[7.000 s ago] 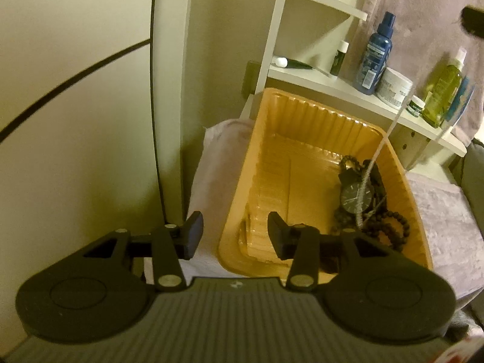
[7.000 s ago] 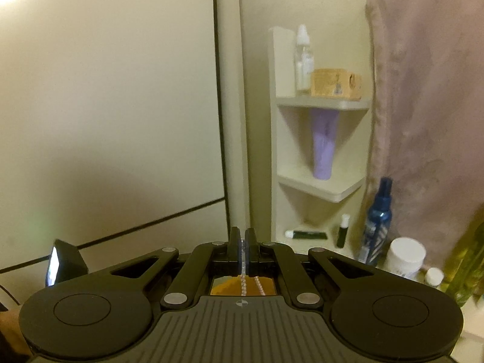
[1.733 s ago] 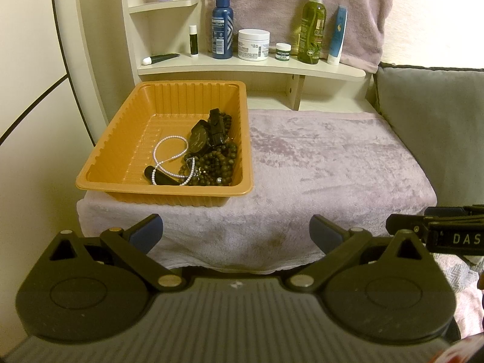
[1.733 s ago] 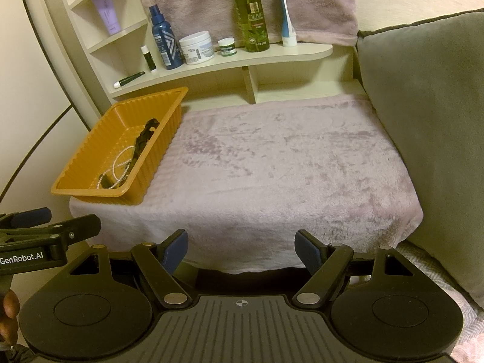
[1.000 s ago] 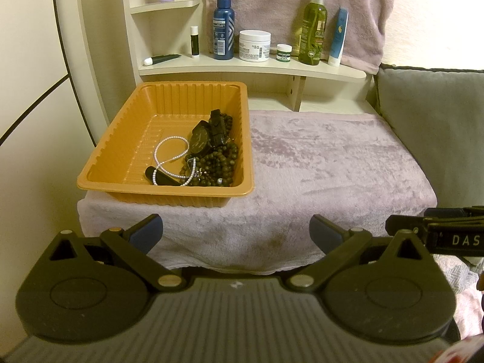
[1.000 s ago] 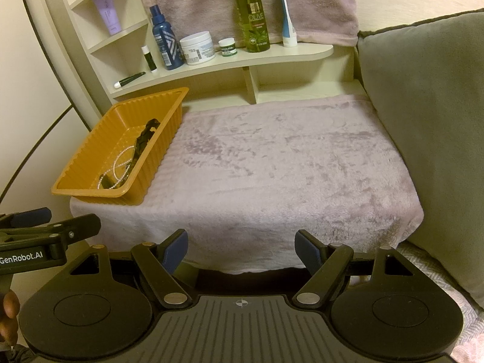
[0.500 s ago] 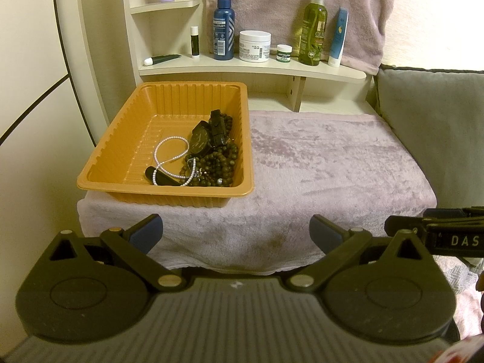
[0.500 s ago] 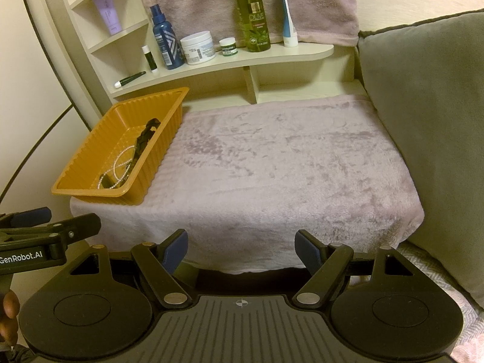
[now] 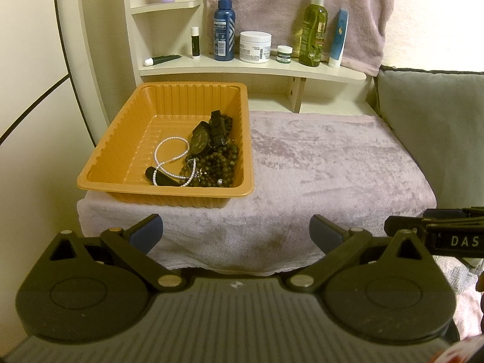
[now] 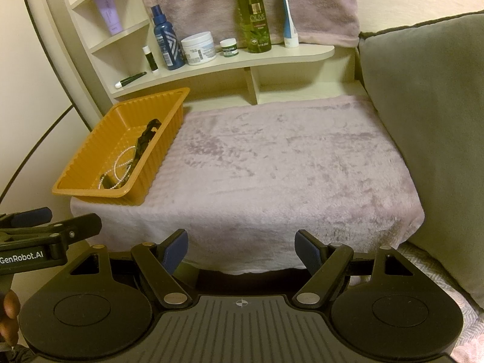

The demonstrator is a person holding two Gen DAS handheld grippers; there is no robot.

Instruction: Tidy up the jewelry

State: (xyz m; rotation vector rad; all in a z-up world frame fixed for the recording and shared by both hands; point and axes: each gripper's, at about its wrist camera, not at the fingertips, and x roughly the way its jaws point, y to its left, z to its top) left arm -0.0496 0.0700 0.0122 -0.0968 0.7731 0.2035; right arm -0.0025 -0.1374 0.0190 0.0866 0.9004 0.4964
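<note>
An orange ribbed tray sits on the left end of a mauve towel-covered table. In it lie a white pearl necklace, a black watch and dark bead strands. The tray also shows in the right wrist view. My left gripper is open and empty, held back in front of the table's front edge. My right gripper is open and empty, also in front of the table, to the right of the left one.
A cream shelf behind the table holds a blue bottle, a white jar, a green olive bottle and tubes. A grey cushion stands at the right. A wall panel is at the left.
Seven seconds ago my right gripper held the pearl necklace over the tray; the necklace now lies in it and both grippers are open and drawn back. Over the last second nothing moved.
</note>
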